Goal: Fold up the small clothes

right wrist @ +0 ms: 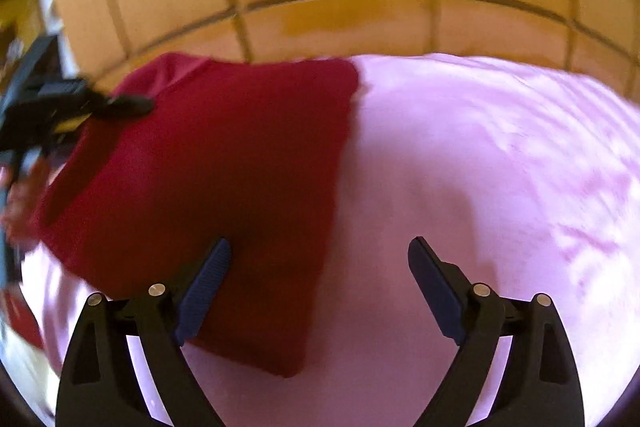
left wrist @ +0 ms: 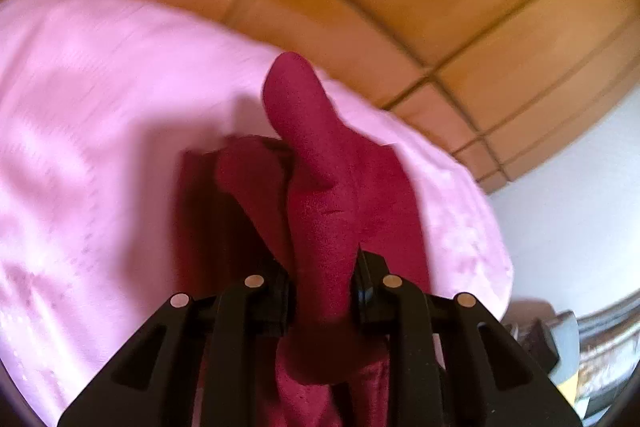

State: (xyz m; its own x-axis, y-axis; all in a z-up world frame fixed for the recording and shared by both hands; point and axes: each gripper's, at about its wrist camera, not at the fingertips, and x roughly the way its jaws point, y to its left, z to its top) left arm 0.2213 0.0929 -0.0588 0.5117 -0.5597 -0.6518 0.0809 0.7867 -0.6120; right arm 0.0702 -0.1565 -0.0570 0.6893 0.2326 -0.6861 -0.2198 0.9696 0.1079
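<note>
jaws of the left gripper (left wrist: 322, 293) are clamped on the red garment (right wrist: 224, 187); the right gripper (right wrist: 320, 291) is held released. folding is judged partway done on the pink cloth (right wrist: 500, 167).

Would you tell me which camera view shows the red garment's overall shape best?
The right wrist view: the red garment lies spread on the pink cloth. The left wrist view shows only a bunched fold pinched in the left gripper.

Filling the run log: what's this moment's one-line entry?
left gripper: shut on dark red cloth garment | right gripper: open above it | pink fabric sheet underneath
</note>
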